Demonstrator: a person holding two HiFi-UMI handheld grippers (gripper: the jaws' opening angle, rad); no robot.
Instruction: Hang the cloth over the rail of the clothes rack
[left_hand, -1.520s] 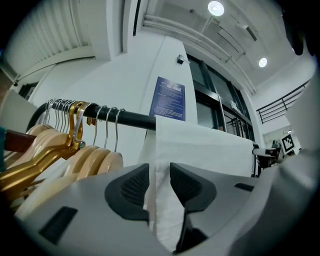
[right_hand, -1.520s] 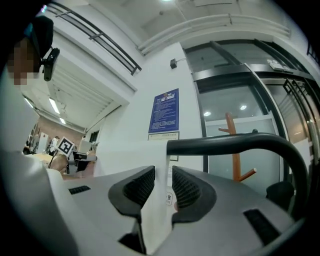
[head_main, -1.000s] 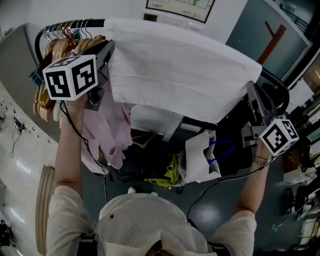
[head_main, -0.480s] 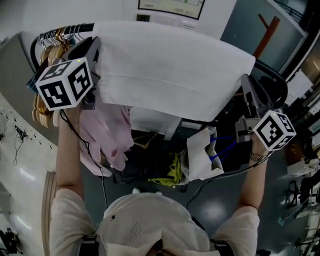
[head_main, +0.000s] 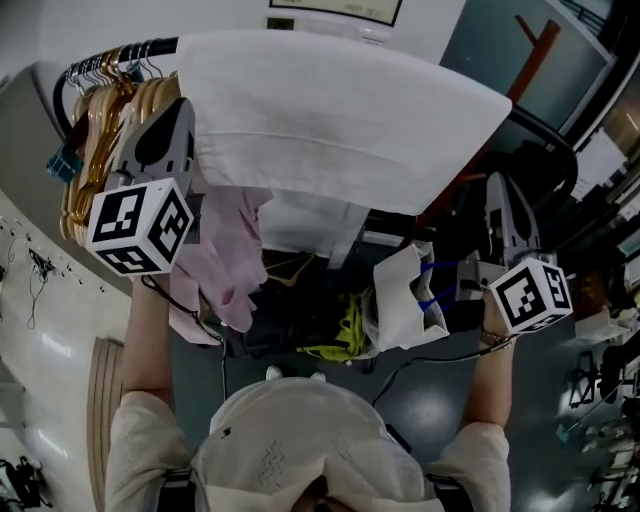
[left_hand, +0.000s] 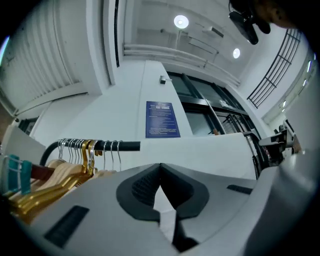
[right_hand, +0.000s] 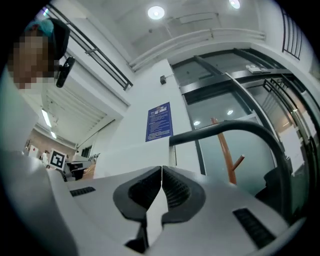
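Cloth (head_main: 340, 120) lies draped over the rail (head_main: 165, 46), its left edge beside the hangers (head_main: 95, 130). The left tool (left_hand: 160, 167) has its jaws closing, tips meeting on nothing. The right tool (right_hand: 161, 172) is pressed together, also empty. If more cloth hangs on one side, it could slide off. The left tool, near the cloth's edge, could snag it. The blue sign (left_hand: 162, 119) is too small to read.
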